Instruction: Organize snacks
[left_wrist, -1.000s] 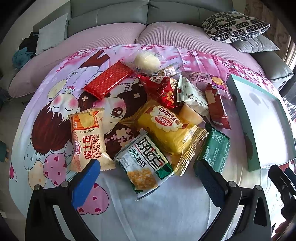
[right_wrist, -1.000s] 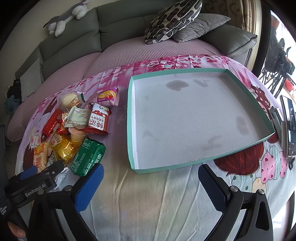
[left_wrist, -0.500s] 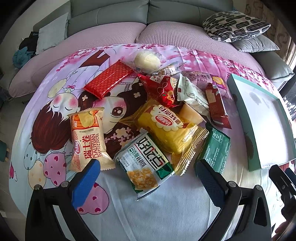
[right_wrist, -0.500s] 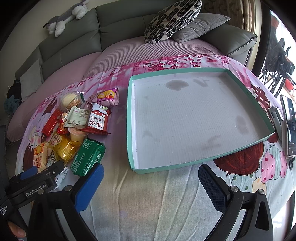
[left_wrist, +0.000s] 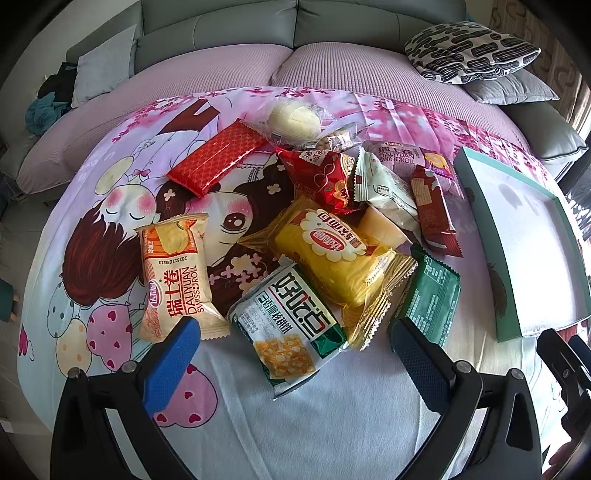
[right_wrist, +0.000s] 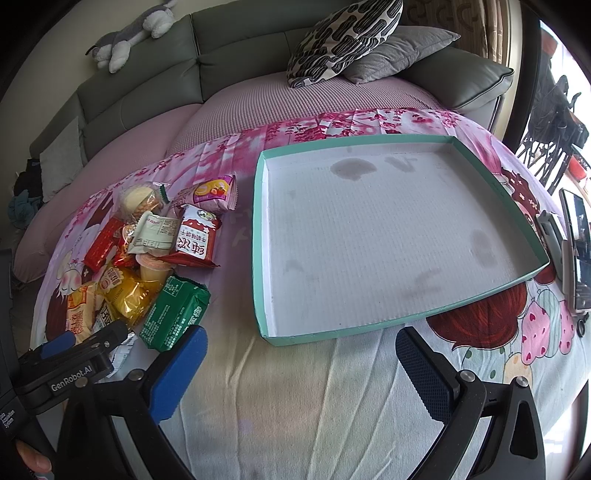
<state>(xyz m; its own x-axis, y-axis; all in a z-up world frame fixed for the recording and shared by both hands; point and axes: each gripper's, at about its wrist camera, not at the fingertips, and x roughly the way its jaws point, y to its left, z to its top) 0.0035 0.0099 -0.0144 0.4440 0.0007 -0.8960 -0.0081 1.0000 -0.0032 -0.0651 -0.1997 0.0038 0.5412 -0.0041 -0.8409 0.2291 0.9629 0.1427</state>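
Pink cartoon sheet (left_wrist: 122, 206) covers the surface, w/ a grey-green sofa (left_wrist: 258, 26) behind it at 12 o'clock. Snacks lie in a heap on the sheet.

Writing you can read: an orange pack (left_wrist: 175, 273) at 9 o'clock says "DALIYUAN SWISS ROLL". A purple pack (left_wrist: 410, 155) at 1 o'clock says "DALIYUAN SWISS ROLL" too. The other packs have Chinese words: a yellow pack (left_wrist: 332, 258) in the middle, a green & white pack (left_wrist: 291, 325) just under it, a dark green pack (left_wrist: 430, 299) at 4 o'clock. Up top are a red checked pack (left_wrist: 218, 158) and a round pale bun in clear wrap (left_wrist: 293, 118).

The left gripper (left_wrist: 291, 354) has its blue pads spread wide, nothing in them. The green & white pack sits between the pads. In the right view, the left tool's body reads "GenRobot.AI".

The right gripper (right_wrist: 299, 365) is spread wide too, holding nothing. At 12 o'clock from it lies a teal-edged white tray (right_wrist: 517, 206), w/ a few stains. The snack pile is at 9 o'clock, just beside the tray, not touching.

A black & white pillow (right_wrist: 343, 37) and a grey toy cat (right_wrist: 133, 33) sit on the sofa. A phone (right_wrist: 578, 251) is at 3 o'clock.
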